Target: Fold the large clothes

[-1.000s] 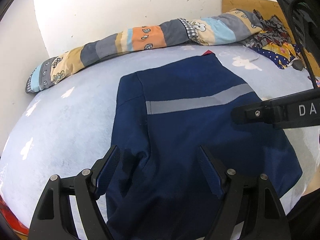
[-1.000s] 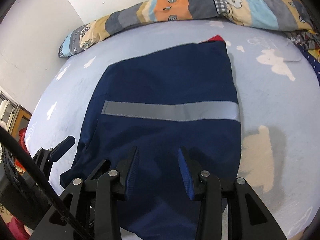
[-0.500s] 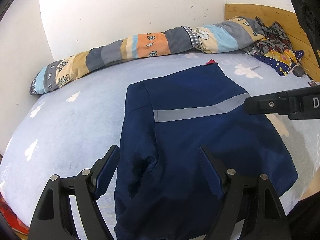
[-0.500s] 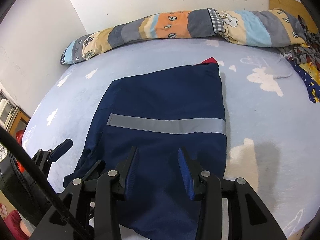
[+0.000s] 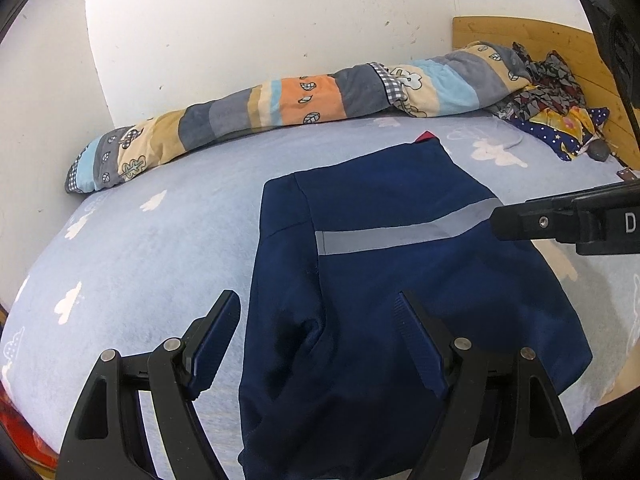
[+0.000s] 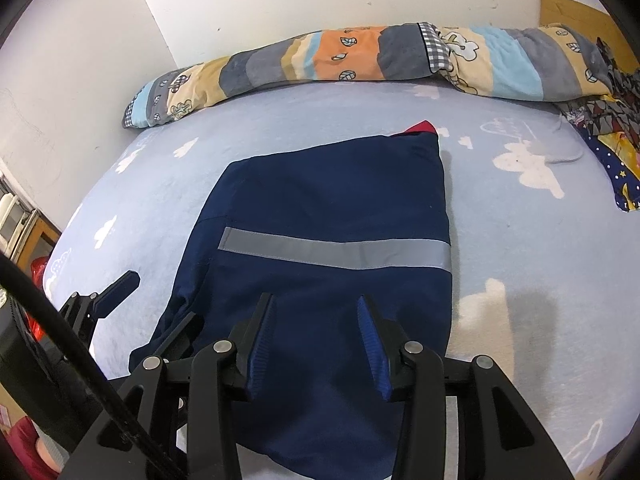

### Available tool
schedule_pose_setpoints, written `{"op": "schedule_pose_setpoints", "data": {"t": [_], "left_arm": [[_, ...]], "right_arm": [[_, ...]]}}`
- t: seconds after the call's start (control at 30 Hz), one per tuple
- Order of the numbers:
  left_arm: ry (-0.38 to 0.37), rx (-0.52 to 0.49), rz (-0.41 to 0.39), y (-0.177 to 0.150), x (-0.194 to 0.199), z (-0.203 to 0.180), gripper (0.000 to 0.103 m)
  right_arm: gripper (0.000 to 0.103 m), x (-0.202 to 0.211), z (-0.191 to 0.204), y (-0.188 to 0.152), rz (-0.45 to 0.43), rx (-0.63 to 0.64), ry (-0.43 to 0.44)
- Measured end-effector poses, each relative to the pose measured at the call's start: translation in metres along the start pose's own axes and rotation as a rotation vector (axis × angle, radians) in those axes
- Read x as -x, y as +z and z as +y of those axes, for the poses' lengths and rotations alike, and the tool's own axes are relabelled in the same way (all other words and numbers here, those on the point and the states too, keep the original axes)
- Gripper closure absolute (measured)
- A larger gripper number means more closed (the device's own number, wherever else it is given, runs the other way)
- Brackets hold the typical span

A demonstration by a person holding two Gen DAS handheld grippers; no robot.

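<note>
A navy blue garment with a grey reflective stripe lies folded flat on the light blue bed sheet; it also shows in the right wrist view. A red bit peeks out at its far corner. My left gripper is open and empty, above the garment's near left part. My right gripper is open and empty, above the garment's near edge. A finger of the right gripper shows at the right of the left wrist view. The left gripper shows at the left of the right wrist view.
A long patchwork rolled blanket lies along the white wall at the far side of the bed. A heap of patterned clothes sits at the far right by a wooden headboard. The bed's near left edge drops to furniture.
Both grippers have drawn back and up from the garment, so more of the bed and wall shows. Both stayed open and empty. The garment has not moved.
</note>
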State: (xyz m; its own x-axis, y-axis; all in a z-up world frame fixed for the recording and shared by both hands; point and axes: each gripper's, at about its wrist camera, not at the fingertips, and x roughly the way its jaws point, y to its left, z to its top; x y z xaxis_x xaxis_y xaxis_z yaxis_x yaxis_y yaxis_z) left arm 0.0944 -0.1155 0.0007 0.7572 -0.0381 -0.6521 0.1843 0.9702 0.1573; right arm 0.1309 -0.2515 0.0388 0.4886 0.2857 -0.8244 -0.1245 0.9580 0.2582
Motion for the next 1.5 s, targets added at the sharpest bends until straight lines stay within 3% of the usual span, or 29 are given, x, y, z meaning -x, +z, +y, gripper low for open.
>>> {"op": "schedule_pose_setpoints", "data": {"t": [0.3, 0.53, 0.63, 1.0, 1.13, 1.33, 1.5], "left_arm": [[0.003, -0.004, 0.005, 0.000, 0.000, -0.001, 0.025], [-0.022, 0.013, 0.056, -0.002, -0.006, 0.005, 0.024], [-0.023, 0.042, 0.075, -0.005, -0.008, 0.015, 0.019], [-0.052, 0.141, 0.148, -0.031, 0.000, 0.015, 0.019], [-0.081, 0.180, 0.184, -0.044, 0.000, 0.009, 0.019], [-0.023, 0.144, 0.235, -0.052, -0.014, -0.009, 0.014], [0.001, 0.159, 0.207, -0.050, -0.004, -0.007, 0.014]], "right_arm": [[0.055, 0.001, 0.003, -0.003, 0.003, 0.009, -0.002], [0.054, 0.004, 0.005, -0.006, 0.009, 0.013, 0.001], [0.050, 0.006, 0.002, -0.012, 0.009, -0.001, -0.003], [0.050, 0.024, -0.003, -0.058, 0.014, -0.067, 0.022], [0.050, 0.018, 0.010, -0.088, 0.053, -0.030, 0.010], [0.050, -0.015, 0.012, -0.101, 0.105, -0.018, -0.051], [0.050, -0.016, 0.014, -0.099, 0.095, -0.009, -0.061]]}}
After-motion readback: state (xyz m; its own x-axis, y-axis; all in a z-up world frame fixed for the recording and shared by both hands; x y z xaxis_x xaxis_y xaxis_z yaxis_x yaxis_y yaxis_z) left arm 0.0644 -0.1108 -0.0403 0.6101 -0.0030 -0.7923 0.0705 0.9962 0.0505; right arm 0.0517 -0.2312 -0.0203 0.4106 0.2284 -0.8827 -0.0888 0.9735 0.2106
